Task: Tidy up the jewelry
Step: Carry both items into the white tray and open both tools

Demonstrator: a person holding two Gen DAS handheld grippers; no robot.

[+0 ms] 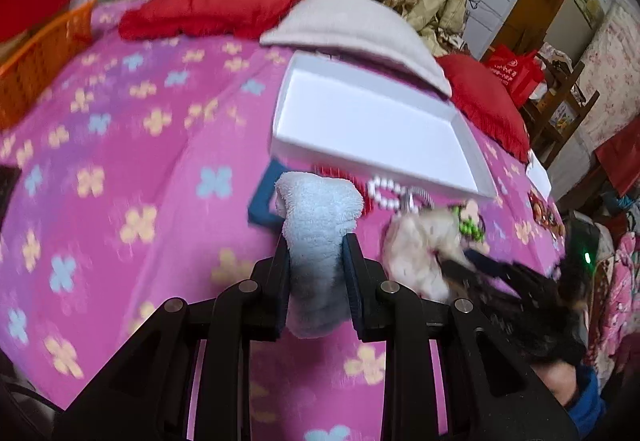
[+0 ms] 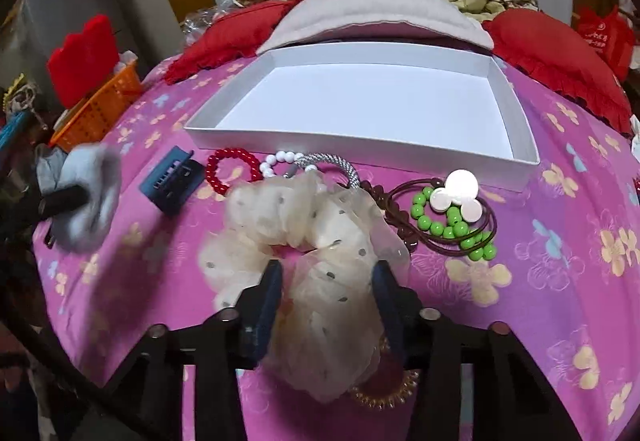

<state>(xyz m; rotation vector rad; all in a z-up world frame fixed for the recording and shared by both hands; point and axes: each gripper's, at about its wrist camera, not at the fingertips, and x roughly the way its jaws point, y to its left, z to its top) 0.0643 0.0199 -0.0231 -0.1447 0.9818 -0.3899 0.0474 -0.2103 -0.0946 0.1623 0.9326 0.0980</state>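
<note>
the cream dotted scrunchie lay on the pink flowered blanket, just in front of the near wall of the white tray, and your right gripper sat over its near part with the fabric between the two fingers. the pads stood spread on either side of the gauze; whether they pressed it you could not tell from the frame. your left gripper pinched a pale blue fluffy scrunchie, its jaws pressed on the cloth and the loop sticking out past the tips, off toward the blanket's left edge in the right wrist view.

beyond the cream scrunchie a red bead bracelet, a white pearl bracelet and a silver twisted hair tie lay in a row close to the tray's near wall. to their left sat a dark blue hair clip. to the right lay brown hair ties with green beads and a white clover-shaped charm. the tray's floor was bare. a grey cushion and red pillows lined the blanket's far edge, and an orange basket stood at its far left corner.
</note>
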